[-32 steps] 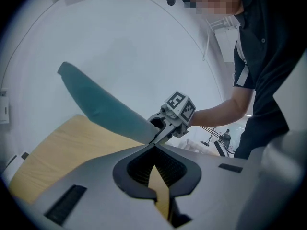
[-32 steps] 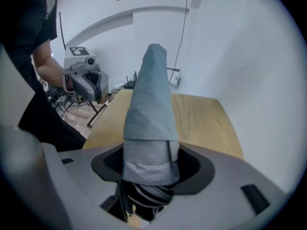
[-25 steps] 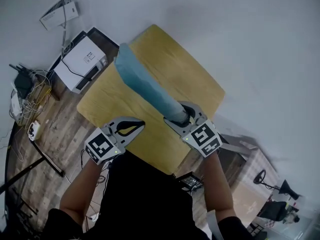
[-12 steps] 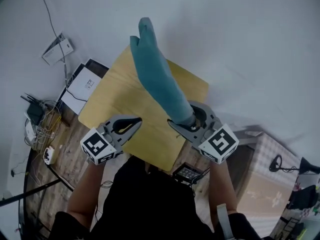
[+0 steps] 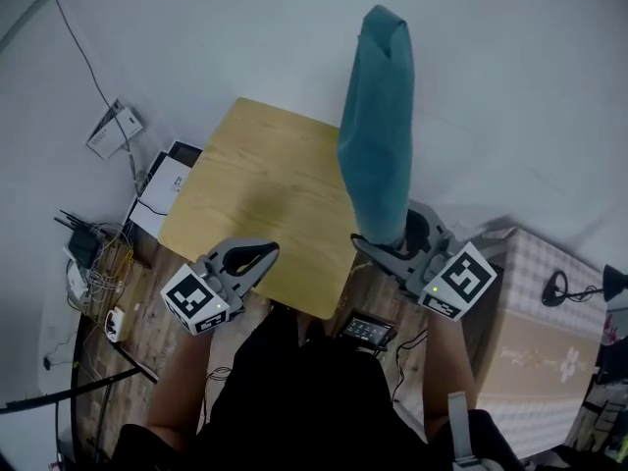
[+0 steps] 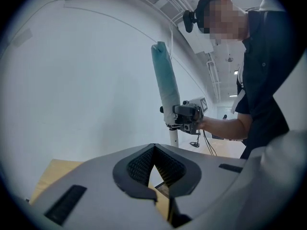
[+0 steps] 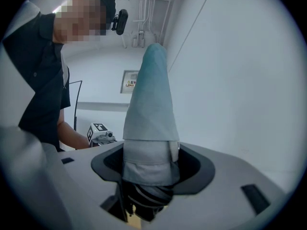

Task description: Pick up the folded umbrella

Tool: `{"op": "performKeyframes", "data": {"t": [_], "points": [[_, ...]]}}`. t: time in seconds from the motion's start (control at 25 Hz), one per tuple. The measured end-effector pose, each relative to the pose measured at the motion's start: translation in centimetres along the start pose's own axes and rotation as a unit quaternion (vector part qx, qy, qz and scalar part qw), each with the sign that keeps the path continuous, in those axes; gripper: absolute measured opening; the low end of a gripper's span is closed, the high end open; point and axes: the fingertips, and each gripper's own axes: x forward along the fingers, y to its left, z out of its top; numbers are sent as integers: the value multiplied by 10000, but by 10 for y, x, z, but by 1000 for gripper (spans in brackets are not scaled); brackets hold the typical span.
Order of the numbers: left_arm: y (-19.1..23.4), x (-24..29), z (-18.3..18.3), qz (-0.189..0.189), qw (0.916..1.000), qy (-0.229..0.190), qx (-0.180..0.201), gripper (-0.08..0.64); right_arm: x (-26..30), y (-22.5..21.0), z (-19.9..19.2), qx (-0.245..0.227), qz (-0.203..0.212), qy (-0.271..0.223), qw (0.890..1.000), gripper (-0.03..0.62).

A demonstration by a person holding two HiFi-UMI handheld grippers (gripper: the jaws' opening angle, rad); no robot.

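The folded umbrella [image 5: 378, 130] in its teal sleeve stands lifted off the wooden table [image 5: 245, 184], its tip pointing away towards the wall. My right gripper [image 5: 400, 241] is shut on its handle end; in the right gripper view the umbrella [image 7: 149, 109] fills the jaws of that gripper [image 7: 151, 164]. My left gripper [image 5: 265, 255] hovers over the table's near edge, shut and holding nothing. In the left gripper view my left gripper [image 6: 153, 150] shows its tips meeting, and beyond it the right gripper [image 6: 188, 116] carries the umbrella [image 6: 164, 80].
A white box [image 5: 162, 189] and tangled cables [image 5: 88, 253] lie on the wood floor left of the table. A small black device [image 5: 365, 329] sits on the floor by the table's near corner. A checkered cabinet [image 5: 535, 322] stands at the right. A white wall lies behind.
Both grippers have risen. The umbrella has swung from leaning low over the table at the left to pointing up and away at the right. The left gripper stays shut and empty.
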Motion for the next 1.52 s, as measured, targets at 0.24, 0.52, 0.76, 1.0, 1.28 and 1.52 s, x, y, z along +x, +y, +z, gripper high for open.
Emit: {"op": "performKeyframes", "data": {"t": [0.24, 0.52, 0.76, 1.0, 1.28, 1.52], "points": [[-21, -10, 16, 83, 9997, -208, -47, 8, -33, 18, -4, 470, 91, -438, 9979, 276], [-46, -19, 33, 144, 9988, -455, -79, 8, -61, 36, 0, 1124, 423, -1108, 9866, 276], [-59, -44, 58, 205, 9954, -908, -218, 8, -71, 59, 2, 1241, 757, -1323, 9805, 276], [-79, -43, 72, 167, 9922, -1176, -384, 8, -98, 69, 9, 1261, 931, -1706, 9728, 276], [-67, -47, 66, 70, 9904, -1211, -656, 8, -95, 76, 19, 1409, 1070, -2082, 9620, 276], [-63, -42, 61, 59, 9912, -1163, -629, 8, -96, 74, 18, 1410, 1096, -2117, 9609, 276]]}}
